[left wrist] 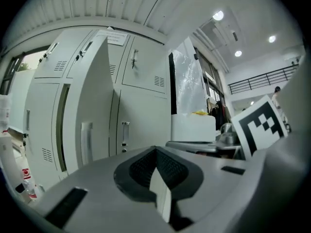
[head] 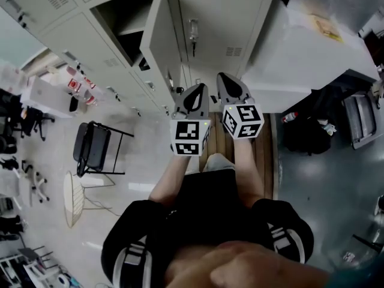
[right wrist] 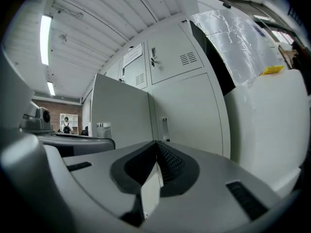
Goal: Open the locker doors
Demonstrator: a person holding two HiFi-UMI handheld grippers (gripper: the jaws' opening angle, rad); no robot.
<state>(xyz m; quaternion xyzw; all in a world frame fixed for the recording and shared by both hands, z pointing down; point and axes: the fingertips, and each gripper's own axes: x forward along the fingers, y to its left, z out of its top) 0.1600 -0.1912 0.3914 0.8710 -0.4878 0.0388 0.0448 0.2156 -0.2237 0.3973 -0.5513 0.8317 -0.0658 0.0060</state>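
Observation:
A bank of grey lockers fills the top of the head view. One upper door stands swung open and shows a dark shelf inside. The door to its right is closed, with a handle. My left gripper and right gripper are side by side in front of the lockers, both shut and empty, touching nothing. In the left gripper view, the left gripper faces the open door and a closed lower door. The right gripper faces a closed door with a handle.
A large white plastic-wrapped box stands right of the lockers. A black folding chair and a white wire stool stand on the floor at left. Bottles sit near the lockers' left end. A black bag lies at right.

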